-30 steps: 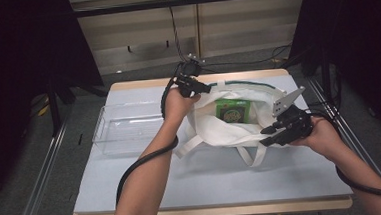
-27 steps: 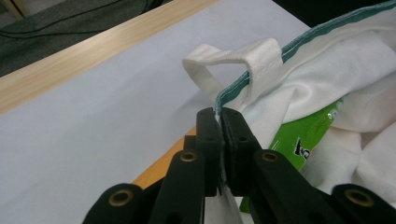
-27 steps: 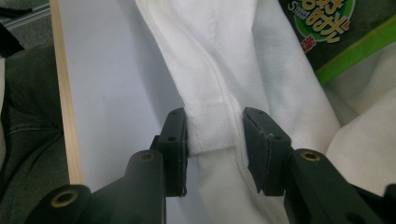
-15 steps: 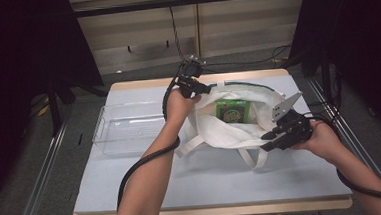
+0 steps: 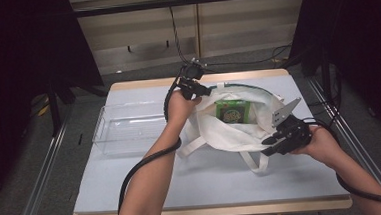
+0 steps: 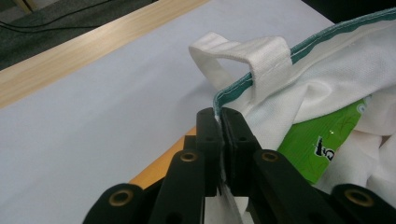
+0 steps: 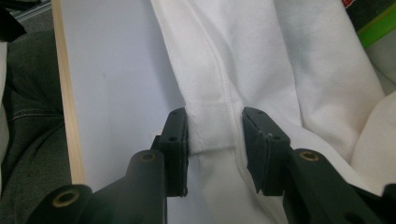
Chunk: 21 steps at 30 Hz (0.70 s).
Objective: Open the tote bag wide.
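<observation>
A white tote bag (image 5: 225, 133) lies open on the table, with a green packet (image 5: 233, 111) inside it. My left gripper (image 5: 203, 92) is at the bag's far rim, shut on the green-trimmed edge (image 6: 233, 91) next to a handle loop (image 6: 243, 53). At the bag's near right side, my right gripper (image 5: 271, 146) has a white strap (image 7: 212, 126) between its pads, which press on it from both sides. The green packet (image 6: 322, 140) shows just behind the left jaws.
A clear plastic tray (image 5: 129, 128) stands left of the bag. The bag's other handle (image 5: 254, 161) trails toward the near edge. The light wooden table edge (image 7: 67, 116) runs close on the left in the right gripper view.
My right gripper has eased slightly toward the near edge with the strap in it. The left gripper and the bag's far rim have stayed put.
</observation>
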Motion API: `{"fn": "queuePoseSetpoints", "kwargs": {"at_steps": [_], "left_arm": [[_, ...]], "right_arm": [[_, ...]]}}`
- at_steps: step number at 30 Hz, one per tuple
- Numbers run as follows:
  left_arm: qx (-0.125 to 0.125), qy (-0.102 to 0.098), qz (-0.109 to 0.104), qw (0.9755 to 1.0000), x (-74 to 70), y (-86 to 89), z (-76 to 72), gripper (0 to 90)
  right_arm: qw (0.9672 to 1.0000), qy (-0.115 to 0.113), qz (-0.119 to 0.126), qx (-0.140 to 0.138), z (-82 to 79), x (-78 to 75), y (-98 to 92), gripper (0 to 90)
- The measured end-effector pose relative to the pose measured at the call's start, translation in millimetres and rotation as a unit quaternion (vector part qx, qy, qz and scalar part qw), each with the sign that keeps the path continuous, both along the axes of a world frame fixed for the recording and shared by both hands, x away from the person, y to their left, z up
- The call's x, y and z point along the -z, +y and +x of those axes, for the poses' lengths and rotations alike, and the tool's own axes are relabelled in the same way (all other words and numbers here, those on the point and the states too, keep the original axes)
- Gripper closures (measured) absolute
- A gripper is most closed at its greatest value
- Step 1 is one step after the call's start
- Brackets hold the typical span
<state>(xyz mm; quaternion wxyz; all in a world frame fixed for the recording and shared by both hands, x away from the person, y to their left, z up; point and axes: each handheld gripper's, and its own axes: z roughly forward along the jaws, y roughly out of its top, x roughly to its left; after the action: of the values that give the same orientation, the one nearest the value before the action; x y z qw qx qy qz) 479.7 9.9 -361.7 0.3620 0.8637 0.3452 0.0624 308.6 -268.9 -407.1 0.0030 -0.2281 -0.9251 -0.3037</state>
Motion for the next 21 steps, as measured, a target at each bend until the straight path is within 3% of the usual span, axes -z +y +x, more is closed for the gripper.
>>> {"fn": "queuePoseSetpoints", "kwargs": {"at_steps": [2, 8, 13, 21], "left_arm": [[-0.003, 0.003, -0.006, 1.0, 1.8, -0.5, -0.3, 86.5], [-0.001, 0.003, 0.003, 1.0, 4.3, -2.0, -1.2, 86.5], [0.009, 0.007, 0.007, 0.9999, 5.9, -1.2, -1.9, 86.4], [0.005, 0.011, 0.007, 0.9999, 14.8, -1.0, -3.0, 86.4]], "right_arm": [[1.0, -0.001, 0.0, -0.001, 0.0, 2.7, -0.6, 61.8], [1.0, 0.006, -0.002, 0.004, 0.2, 12.0, -2.4, 61.4], [0.9999, 0.006, 0.002, 0.008, 1.0, 13.0, -3.4, 60.9], [1.0, 0.004, 0.003, 0.007, 0.7, 13.4, -2.6, 60.5]]}}
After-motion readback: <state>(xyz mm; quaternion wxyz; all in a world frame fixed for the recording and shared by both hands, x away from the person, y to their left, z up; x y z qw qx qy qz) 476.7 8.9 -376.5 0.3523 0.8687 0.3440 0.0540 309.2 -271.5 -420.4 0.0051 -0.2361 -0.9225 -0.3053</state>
